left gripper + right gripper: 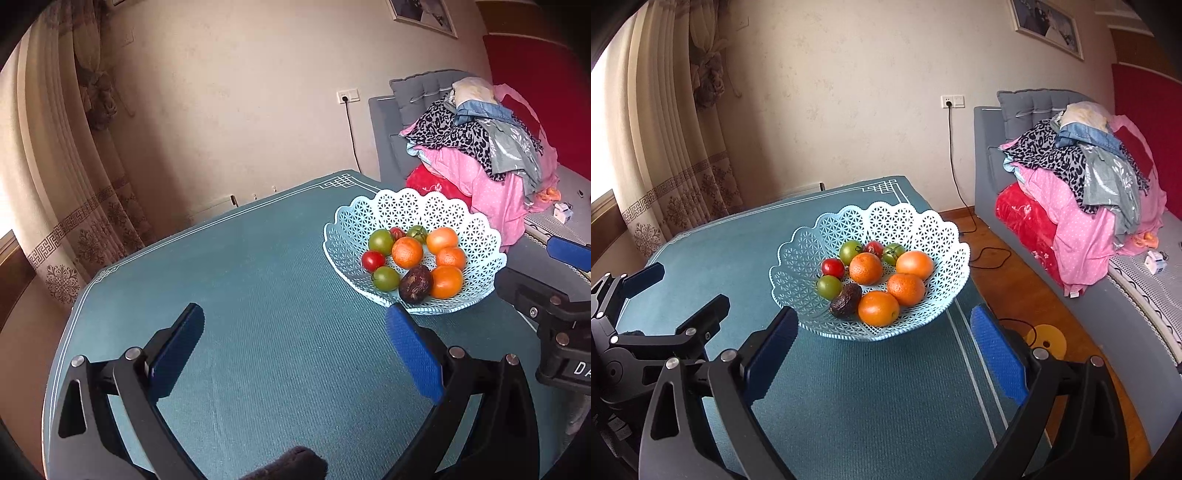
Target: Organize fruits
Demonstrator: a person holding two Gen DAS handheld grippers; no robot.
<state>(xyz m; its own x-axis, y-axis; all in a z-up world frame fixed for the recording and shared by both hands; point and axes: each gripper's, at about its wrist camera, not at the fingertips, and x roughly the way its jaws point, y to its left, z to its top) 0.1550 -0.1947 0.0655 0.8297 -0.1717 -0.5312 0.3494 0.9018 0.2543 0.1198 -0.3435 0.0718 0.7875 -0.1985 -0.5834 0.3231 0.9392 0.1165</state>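
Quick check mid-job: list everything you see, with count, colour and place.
basket: one, pale blue lattice, on the table
oranges: four, orange, in the basket
green tomatoes: three, in the basket
red tomatoes: two, in the basket
dark fruit: one, brown, front of the basket
table: one, teal cover
clothes: pile, mixed colours, on the grey sofa
yellow disc: one, on the floor
left claw: open, empty
right claw: open, empty

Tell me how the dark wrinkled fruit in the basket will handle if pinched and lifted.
The dark wrinkled fruit looks shrivelled, so it is probably soft and may dent under firm pads. Its rough skin should grip well. It leans against an orange in the basket, so lifting it may let that orange roll.
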